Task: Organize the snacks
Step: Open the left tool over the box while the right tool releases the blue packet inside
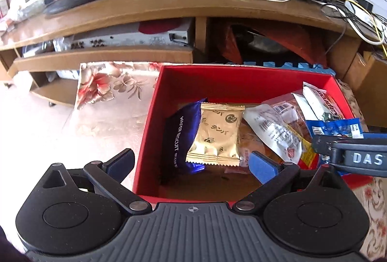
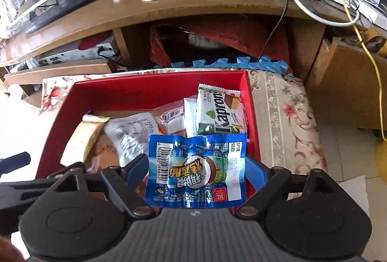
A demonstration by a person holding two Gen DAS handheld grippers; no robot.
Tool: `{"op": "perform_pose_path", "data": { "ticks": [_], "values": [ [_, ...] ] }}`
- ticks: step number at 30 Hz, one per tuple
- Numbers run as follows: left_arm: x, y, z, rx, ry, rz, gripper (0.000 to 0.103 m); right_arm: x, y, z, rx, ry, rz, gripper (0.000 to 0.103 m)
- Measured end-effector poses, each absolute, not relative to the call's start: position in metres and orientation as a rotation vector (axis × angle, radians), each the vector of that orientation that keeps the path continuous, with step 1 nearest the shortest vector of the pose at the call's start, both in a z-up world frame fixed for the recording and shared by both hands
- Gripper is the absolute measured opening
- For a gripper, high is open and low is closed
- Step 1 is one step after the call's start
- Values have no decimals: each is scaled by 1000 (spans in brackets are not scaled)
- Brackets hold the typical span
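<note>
Crinkly blue foil packet (image 2: pixel 197 171) between spread right gripper (image 2: pixel 197 171) fingers over red box (image 2: pixel 154 90); grip unclear. Left gripper (image 1: pixel 192 161) spread, empty.

Red box (image 1: pixel 150 121), gold packet (image 1: pixel 215 133), blue sachet (image 2: pixel 197 170), floral cloth (image 2: pixel 290 121).

Ahead of the left gripper (image 1: pixel 191 160), whose matt black plastic arms carried blue pads, the red box (image 1: pixel 150 121) looked like matt cardboard. A gold packet (image 1: pixel 215 133) shone foil-glossy. Between the right gripper's (image 2: pixel 197 172) fingers, a blue packet (image 2: pixel 196 170) was crinkled, glossy plastic film.
</note>
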State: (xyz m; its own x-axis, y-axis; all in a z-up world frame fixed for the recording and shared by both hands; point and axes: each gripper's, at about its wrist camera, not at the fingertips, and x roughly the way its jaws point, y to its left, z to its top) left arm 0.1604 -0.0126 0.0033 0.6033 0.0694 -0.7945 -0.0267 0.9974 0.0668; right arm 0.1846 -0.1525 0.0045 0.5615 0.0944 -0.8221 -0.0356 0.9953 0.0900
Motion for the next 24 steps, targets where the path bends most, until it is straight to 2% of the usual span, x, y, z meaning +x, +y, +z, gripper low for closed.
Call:
{"op": "perform_pose_path", "data": {
  "ticks": [1,9,24],
  "values": [
    [162,-11,2,44,925,57,102,188,-152,3,60,975,77,87],
    [158,-8,9,3,915,42,103,183,-156,9,78,958,98,88],
    [126,-15,9,46,891,13,103,129,-160,15,73,961,73,90]
  ]
}}
